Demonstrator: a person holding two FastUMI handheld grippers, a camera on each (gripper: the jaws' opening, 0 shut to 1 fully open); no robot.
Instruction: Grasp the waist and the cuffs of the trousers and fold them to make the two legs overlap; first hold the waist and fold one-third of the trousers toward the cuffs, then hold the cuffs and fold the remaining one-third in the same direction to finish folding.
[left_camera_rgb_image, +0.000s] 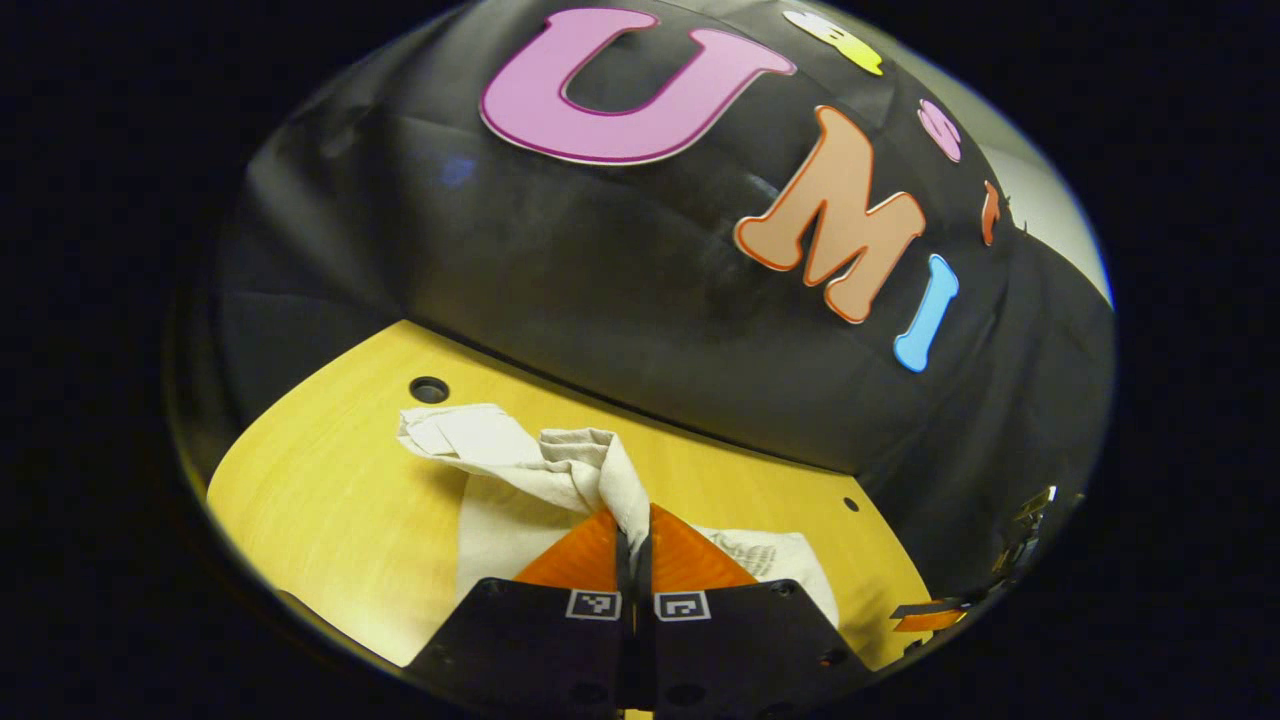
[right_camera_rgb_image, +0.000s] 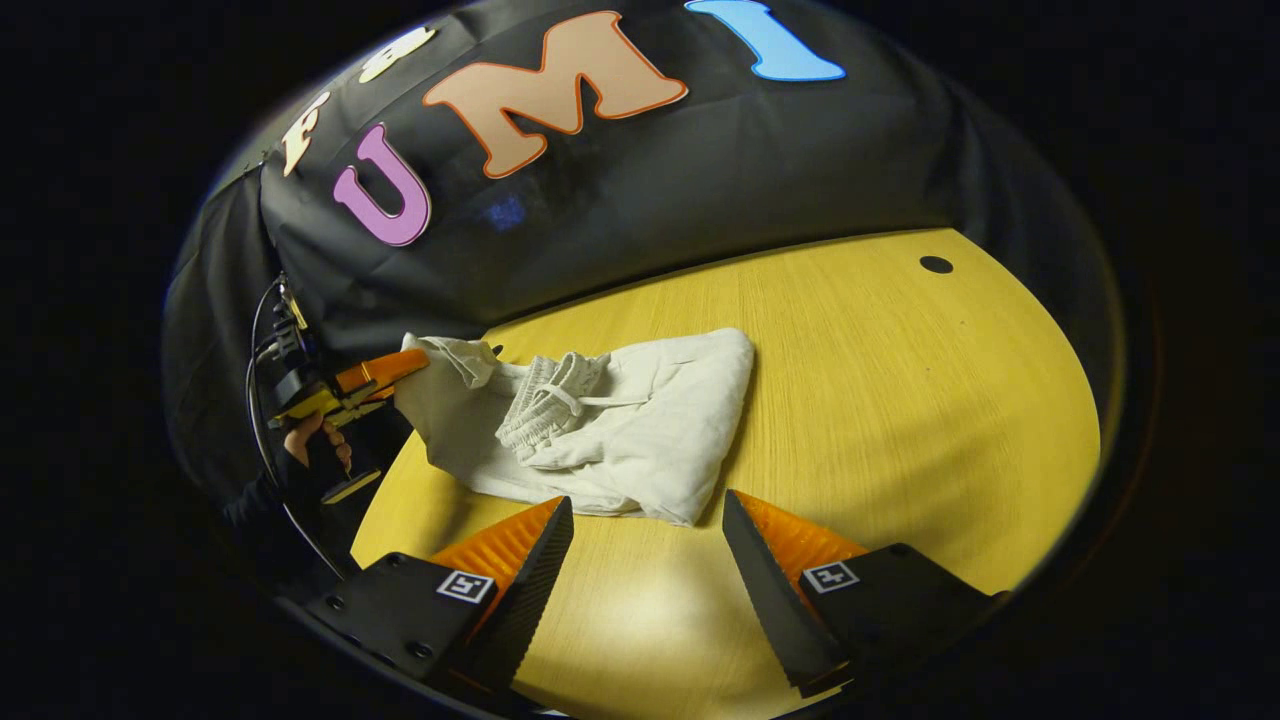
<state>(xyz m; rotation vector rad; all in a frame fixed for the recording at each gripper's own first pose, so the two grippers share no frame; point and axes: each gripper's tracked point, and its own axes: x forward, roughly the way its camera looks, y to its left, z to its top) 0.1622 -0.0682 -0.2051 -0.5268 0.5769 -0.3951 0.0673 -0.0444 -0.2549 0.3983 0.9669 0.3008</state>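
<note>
1. The trousers (right_camera_rgb_image: 610, 430) lie bunched on the yellow bench (right_camera_rgb_image: 900, 420), at about 12 o'clock from the right gripper (right_camera_rgb_image: 645, 545) in the right gripper view, with the drawstring waist rumpled on top.
2. The left gripper (left_camera_rgb_image: 635, 545) has its fingers pressed together on a fold of the pale cloth; in the right gripper view it sits at the garment's 9 o'clock end, held by a hand (right_camera_rgb_image: 318, 440).
3. The right gripper is spread wide and holds nothing, hovering just short of the near hem.
4. Which end the left one pinches, probably the cuffs, is hard to tell.
5. To fold well, the right gripper should take the matching edge, then both should lift level and lay the cloth flat so the legs overlap without wrinkles.
</note>
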